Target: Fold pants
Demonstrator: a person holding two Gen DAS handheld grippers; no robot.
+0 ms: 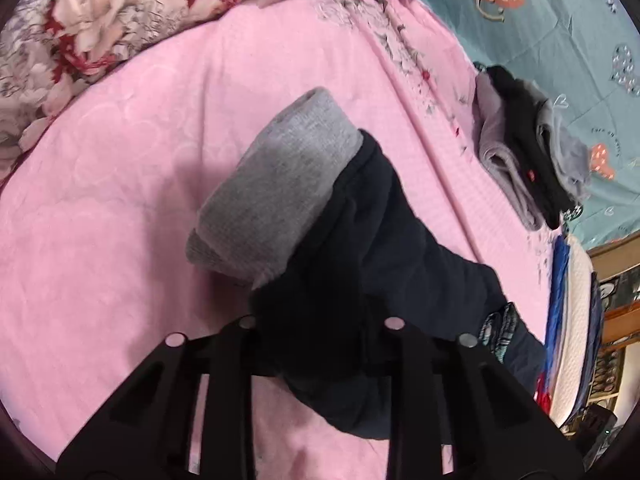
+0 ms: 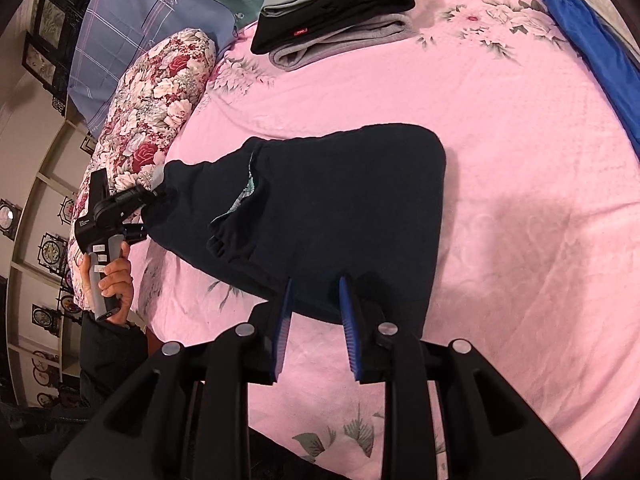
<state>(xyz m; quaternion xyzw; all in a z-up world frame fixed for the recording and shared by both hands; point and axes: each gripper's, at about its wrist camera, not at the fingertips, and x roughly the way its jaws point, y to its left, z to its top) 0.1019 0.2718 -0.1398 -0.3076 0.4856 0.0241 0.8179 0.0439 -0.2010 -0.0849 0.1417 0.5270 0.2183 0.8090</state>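
Right wrist: pants (image 2: 320,208) lie lengthwise toward the left gripper (image 2: 154,196).

Folded clothes (image 2: 336,12), floral quilt (image 2: 160,92), perhaps pillows (image 2: 136,28).

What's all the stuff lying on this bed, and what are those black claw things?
pants: one pair, dark navy with a grey cuff, mid-bed on the pink sheet
sheet: one, pink with flower prints, covering the bed
folded clothes: one stack, black and grey, far edge of the sheet
quilt: one, red and white floral, rolled beside the pants
blue cloth: one, bright blue, at the sheet's edge
left gripper: one, black, buried in the pants, apparently clamped on them
right gripper: one, black with blue pads, open at the pants' near edge
left hand: holding the left gripper's handle
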